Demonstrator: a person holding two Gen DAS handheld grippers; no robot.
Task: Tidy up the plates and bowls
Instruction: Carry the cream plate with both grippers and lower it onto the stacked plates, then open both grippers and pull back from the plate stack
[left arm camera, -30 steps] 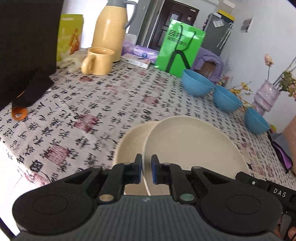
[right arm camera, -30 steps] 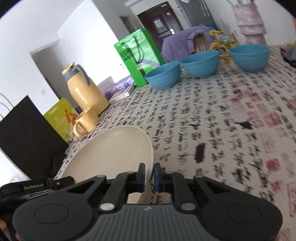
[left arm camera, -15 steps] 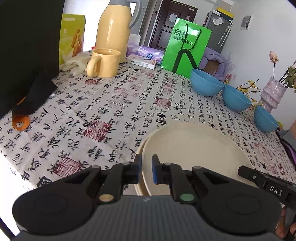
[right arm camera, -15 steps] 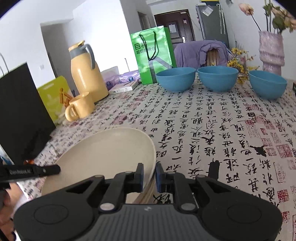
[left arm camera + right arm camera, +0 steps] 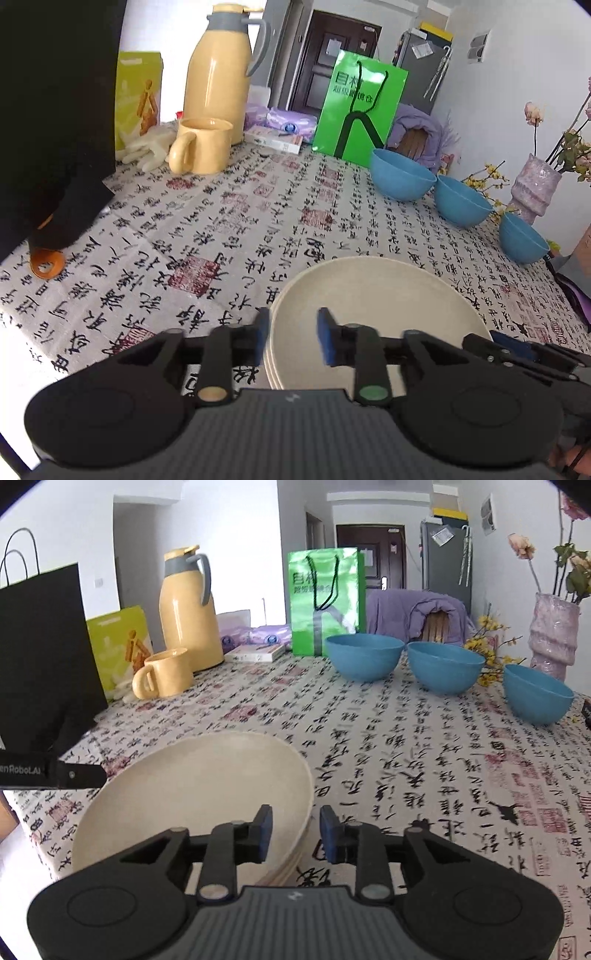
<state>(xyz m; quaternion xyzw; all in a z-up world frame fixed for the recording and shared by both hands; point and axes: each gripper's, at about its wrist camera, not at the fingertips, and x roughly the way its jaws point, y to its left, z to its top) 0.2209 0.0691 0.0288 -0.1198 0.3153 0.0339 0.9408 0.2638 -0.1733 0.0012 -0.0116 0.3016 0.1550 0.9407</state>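
Note:
A stack of cream plates [image 5: 369, 306] lies flat on the calligraphy-print tablecloth [image 5: 221, 236], close in front of both grippers. My left gripper [image 5: 293, 334] straddles the stack's left rim; its jaws are opening and the blue pads stand off the rim. In the right wrist view the same plates [image 5: 199, 786] lie at the lower left. My right gripper [image 5: 295, 827] straddles their right rim, jaws opening, pads clear of it. Three blue bowls [image 5: 364, 655] [image 5: 445, 666] [image 5: 535, 694] stand in a row at the far right of the table.
A yellow jug [image 5: 216, 74] and a yellow mug [image 5: 203, 146] stand at the back left, beside a black paper bag [image 5: 40, 657]. A green bag [image 5: 325, 602] and a pink vase [image 5: 552, 635] stand behind the bowls. An orange ring [image 5: 46, 262] lies near the left edge.
Both grippers were shut on the top plate's rim and have opened. The tilted plate has come down flat onto the stack, and the right wrist view has rolled level.

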